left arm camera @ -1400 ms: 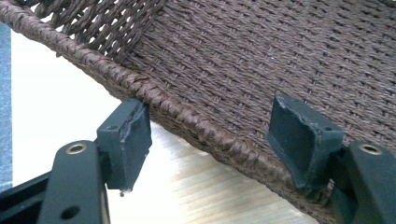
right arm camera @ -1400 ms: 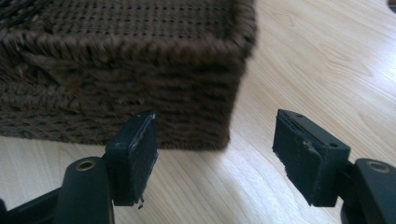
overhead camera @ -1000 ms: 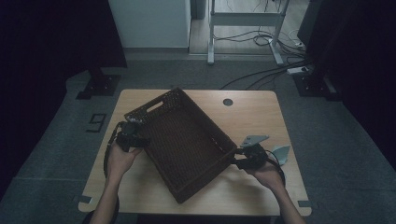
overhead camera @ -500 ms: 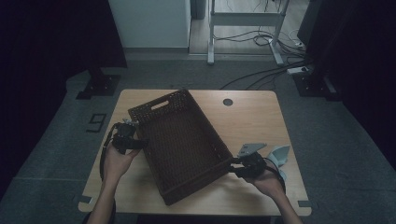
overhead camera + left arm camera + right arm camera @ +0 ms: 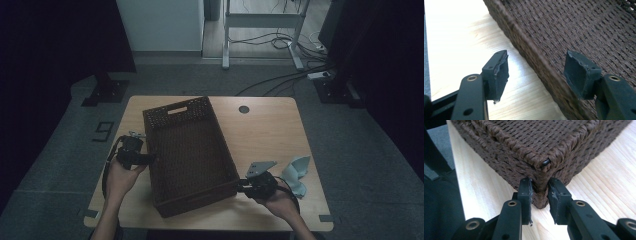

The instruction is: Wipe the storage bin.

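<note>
The wicker basket (image 5: 187,155) sits mid-table; the right gripper (image 5: 539,195), just closing, pinches its five-o'clock corner and could slip off, while the left gripper (image 5: 536,72) straddles the nine-o'clock rim, unclenched.

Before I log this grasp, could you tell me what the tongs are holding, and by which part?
The right tongs pinch the woven basket by its near corner. The left tongs straddle its side rim, pads apart, gripping nothing.
</note>
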### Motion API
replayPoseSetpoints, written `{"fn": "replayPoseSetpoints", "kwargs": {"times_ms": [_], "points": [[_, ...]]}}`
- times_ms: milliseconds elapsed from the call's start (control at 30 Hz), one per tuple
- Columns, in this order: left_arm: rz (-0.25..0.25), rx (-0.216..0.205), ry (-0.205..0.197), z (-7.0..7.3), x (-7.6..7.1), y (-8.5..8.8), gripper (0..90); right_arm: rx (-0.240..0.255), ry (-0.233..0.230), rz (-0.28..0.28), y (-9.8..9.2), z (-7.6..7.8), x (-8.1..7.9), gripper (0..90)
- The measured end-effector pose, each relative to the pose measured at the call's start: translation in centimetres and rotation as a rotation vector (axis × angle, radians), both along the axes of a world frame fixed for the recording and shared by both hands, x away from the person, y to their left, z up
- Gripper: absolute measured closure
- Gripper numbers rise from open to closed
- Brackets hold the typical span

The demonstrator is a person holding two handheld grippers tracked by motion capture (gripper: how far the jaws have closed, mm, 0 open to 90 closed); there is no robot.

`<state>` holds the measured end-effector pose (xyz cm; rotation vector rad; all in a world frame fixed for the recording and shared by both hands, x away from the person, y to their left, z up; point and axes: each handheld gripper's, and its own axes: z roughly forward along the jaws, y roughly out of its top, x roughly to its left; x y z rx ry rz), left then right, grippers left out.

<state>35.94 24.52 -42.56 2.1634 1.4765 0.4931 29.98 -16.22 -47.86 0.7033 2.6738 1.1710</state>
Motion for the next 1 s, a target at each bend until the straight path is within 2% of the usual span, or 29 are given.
{"fn": "replayPoseSetpoints", "kwargs": {"times_ms": [267, 433, 667, 767, 867, 1000], "points": [[-0.018, -0.015, 0.02, -0.3, -0.5, 0.6, 37.7, -0.001, 0.002, 0.05, 2.4, 0.0, -0.7, 71.8], [-0.006, -0.033, 0.016, -0.4, -0.9, 1.4, 38.5, 0.0, 0.004, 0.075, 4.1, 0.0, -1.0, 71.9], [0.038, -0.034, 0.021, -0.8, -1.1, 3.1, 48.9, -0.009, -0.005, 0.103, 6.3, 0.0, -1.0, 71.0], [0.037, -0.042, 0.031, -1.0, -1.2, 3.5, 54.3, -0.011, -0.008, 0.116, 7.2, 0.1, -1.0, 71.0], [0.032, -0.028, 0.034, -1.1, -1.2, 3.6, 60.0, -0.013, -0.016, 0.133, 7.9, 0.1, -1.1, 70.7], [0.011, -0.022, 0.036, -1.3, -1.1, 3.6, 71.6, -0.024, -0.018, 0.132, 7.8, 0.2, -1.3, 68.4]]}}
